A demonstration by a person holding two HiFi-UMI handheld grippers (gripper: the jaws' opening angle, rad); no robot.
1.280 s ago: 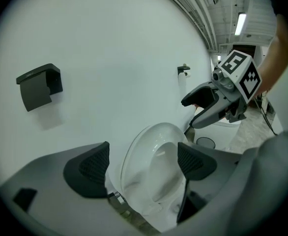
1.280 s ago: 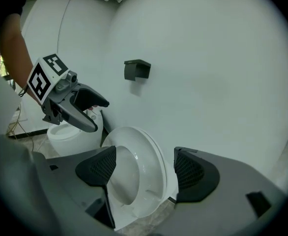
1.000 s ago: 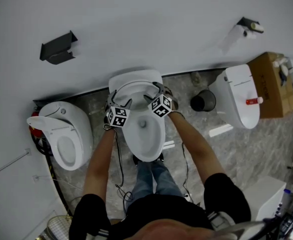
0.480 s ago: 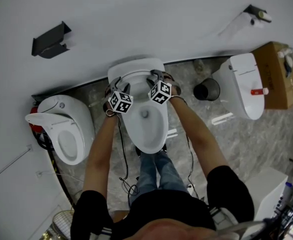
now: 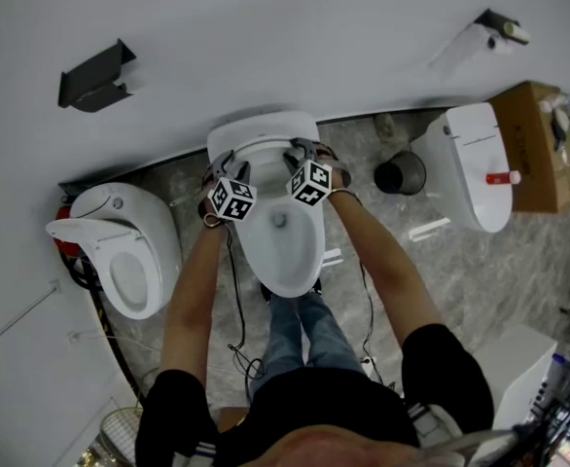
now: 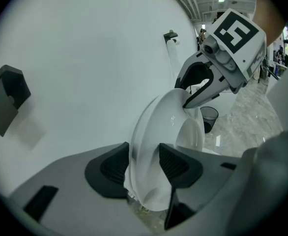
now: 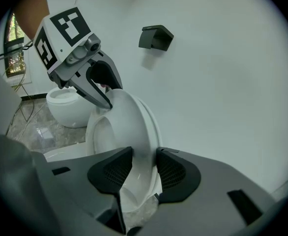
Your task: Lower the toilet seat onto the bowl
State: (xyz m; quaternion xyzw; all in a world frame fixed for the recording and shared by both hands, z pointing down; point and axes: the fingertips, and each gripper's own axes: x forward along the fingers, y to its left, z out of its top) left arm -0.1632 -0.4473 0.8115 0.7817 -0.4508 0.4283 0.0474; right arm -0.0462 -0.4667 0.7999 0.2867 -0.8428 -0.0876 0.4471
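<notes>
From the head view, a white toilet stands against the white wall. Its bowl [image 5: 283,246] is open, and the toilet seat [image 5: 263,144] stands up at the back, close to the wall. The person holds out both arms over the bowl. The left claw [image 5: 223,166] is at the left edge of the seat and the right claw [image 5: 300,150] is at the right edge. Two more toilets stand on the grey stone floor, one on the left [image 5: 120,251] and one on the right [image 5: 470,178]. A black bin [image 5: 400,173] sits near the wall, and a brown box [image 5: 533,154] is further right.

In the left gripper view, the left claw [image 6: 144,166] has just been closing, and the white edge of the seat [image 6: 158,127] is between its two dark pads [image 6: 176,163] – both pads press on it. The right claw [image 6: 189,100] bites the far edge of the seat. A black holder [image 6: 6,100] hangs on the wall.

In the right gripper view, the right claw [image 7: 144,168] has just been closing too, and its pads [image 7: 171,171] squeeze the seat's edge [image 7: 129,122]. The seat stands tilted, not down on the bowl. The left claw [image 7: 107,102] holds the other edge – behind it is the other toilet [image 7: 68,107].
</notes>
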